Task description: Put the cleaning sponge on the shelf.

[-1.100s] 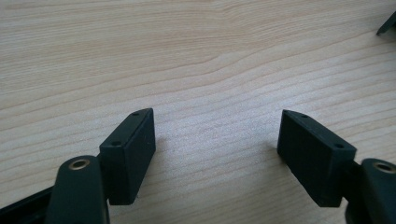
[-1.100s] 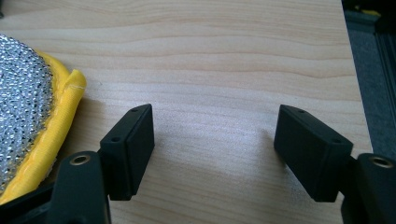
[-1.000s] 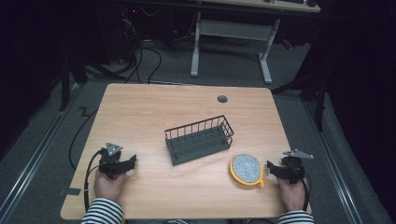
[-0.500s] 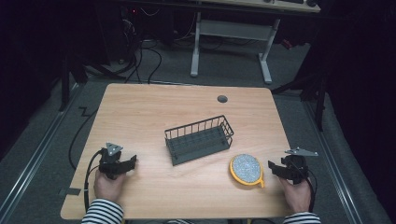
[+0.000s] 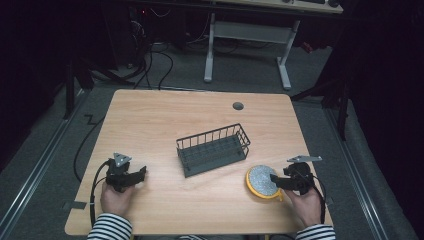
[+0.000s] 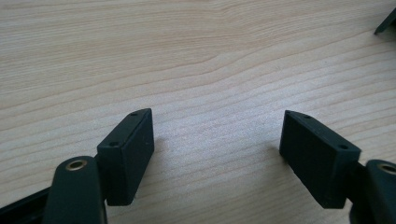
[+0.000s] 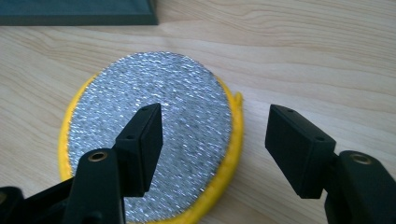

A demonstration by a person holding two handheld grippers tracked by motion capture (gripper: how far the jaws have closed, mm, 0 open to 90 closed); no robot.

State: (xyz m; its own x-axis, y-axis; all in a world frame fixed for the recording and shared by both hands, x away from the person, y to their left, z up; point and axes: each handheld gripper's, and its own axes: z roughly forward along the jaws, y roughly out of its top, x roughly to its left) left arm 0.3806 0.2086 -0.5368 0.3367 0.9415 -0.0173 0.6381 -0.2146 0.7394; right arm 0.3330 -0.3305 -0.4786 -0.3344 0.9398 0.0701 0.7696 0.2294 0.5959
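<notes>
My right gripper (image 7: 215, 135) has its fingers spread over the yellow-rimmed scouring pad (image 5: 263, 181), lower right of the high view near the desk (image 5: 150, 120) edge. My left gripper (image 6: 217, 154) gapes over bare wood, lower left. The wire basket (image 5: 213, 150) sits centre.

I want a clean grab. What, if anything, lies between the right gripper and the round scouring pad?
Nothing visible. The right gripper is open right at the pad's edge, with bare table beside it.
</notes>
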